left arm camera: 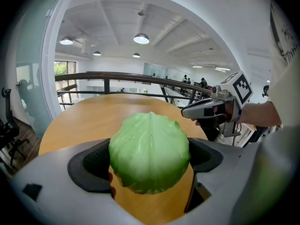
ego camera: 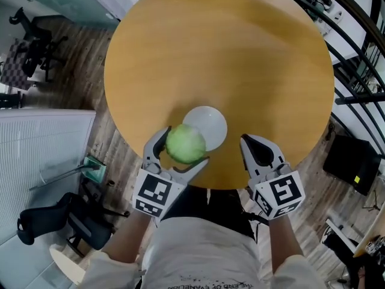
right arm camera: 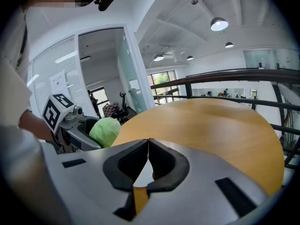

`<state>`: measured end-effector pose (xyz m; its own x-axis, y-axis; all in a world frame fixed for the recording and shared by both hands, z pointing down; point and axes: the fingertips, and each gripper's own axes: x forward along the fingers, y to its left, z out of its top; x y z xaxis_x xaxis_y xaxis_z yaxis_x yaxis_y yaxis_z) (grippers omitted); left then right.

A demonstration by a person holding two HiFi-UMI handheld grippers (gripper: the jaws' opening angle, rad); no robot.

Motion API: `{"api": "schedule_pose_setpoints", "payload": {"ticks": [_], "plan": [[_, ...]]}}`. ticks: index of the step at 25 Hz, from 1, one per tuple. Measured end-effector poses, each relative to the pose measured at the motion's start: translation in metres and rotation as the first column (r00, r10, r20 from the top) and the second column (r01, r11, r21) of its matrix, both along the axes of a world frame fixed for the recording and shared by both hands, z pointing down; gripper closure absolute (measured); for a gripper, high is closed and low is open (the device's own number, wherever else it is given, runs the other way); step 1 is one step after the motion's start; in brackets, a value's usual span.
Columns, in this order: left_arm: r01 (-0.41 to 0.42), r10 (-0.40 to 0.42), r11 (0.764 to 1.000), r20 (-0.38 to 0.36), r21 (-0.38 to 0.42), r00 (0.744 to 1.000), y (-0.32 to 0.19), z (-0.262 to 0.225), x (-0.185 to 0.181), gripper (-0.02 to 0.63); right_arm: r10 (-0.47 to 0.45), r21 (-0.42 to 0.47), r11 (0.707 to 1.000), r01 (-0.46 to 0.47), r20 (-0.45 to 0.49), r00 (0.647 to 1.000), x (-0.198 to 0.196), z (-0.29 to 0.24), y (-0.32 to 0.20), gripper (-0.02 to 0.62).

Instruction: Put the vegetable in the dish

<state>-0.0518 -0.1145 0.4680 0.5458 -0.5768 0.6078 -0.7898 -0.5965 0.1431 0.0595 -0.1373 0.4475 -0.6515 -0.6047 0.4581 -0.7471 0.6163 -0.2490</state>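
Head view: round table (ego camera: 240, 53) above plank floor (ego camera: 78, 65); left hand-held gripper (ego camera: 186, 146) clamps cabbage (ego camera: 183, 138), right hand-held gripper (ego camera: 248, 141) closed.

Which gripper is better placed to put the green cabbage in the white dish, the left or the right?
Left. The left gripper is shut on the round green cabbage, right at the rim of the white round dish. The right gripper is shut and empty, beside the dish.

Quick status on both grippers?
Left gripper: closed on the cabbage.
Right gripper: closed, empty.
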Motion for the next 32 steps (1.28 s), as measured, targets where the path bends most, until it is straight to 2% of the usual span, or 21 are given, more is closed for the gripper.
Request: {"api": "schedule_pose_setpoints", "payload": {"ticks": [12, 25, 32], "plan": [[-0.012, 0.013, 0.998, 0.019, -0.063, 1.000, -0.013, 0.037, 0.012, 0.114, 0.017, -0.030, 0.999, -0.016, 0.007, 1.000, 0.010, 0.020, -0.010, 0.571], [-0.070, 0.084, 0.990, 0.115, -0.126, 0.990, -0.026, 0.086, 0.028, 0.114, 0.054, -0.072, 0.996, -0.053, 0.018, 0.998, 0.022, 0.038, -0.018, 0.571], [-0.103, 0.134, 0.981, 0.191, -0.163, 0.972, -0.030, 0.112, 0.035, 0.114, 0.077, -0.098, 0.992, -0.075, 0.017, 0.997, 0.032, 0.050, -0.023, 0.571]]}}
